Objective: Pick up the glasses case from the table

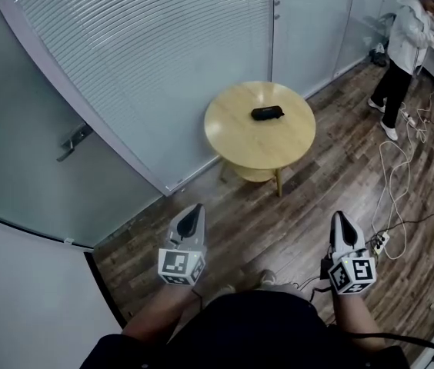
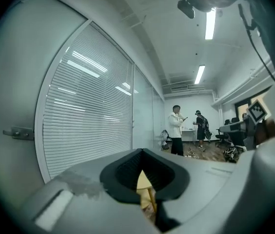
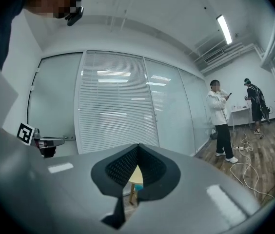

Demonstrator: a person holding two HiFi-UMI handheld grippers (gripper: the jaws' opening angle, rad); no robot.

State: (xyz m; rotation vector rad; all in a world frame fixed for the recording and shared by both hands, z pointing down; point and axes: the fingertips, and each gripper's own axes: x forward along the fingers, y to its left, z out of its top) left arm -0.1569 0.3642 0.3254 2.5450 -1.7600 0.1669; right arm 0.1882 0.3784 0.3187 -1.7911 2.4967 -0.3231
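Note:
A black glasses case (image 1: 267, 113) lies near the middle of a round light-wood table (image 1: 232, 133), far ahead of me in the head view. My left gripper (image 1: 197, 209) and right gripper (image 1: 338, 217) are held close to my body, well short of the table, both pointing toward it. Each has its jaws shut with nothing between them. In the left gripper view the closed left gripper (image 2: 141, 152) frames a sliver of the table (image 2: 143, 182). The right gripper view shows the same for the right gripper (image 3: 138, 147) and the table (image 3: 136, 175). The case is hidden in both gripper views.
A glass wall with blinds (image 1: 148, 60) and a door handle (image 1: 73, 141) runs along the left, behind the table. A person (image 1: 408, 44) stands at the far right by a desk, and white cables (image 1: 398, 175) trail over the wood floor. A second person (image 2: 201, 130) stands farther back.

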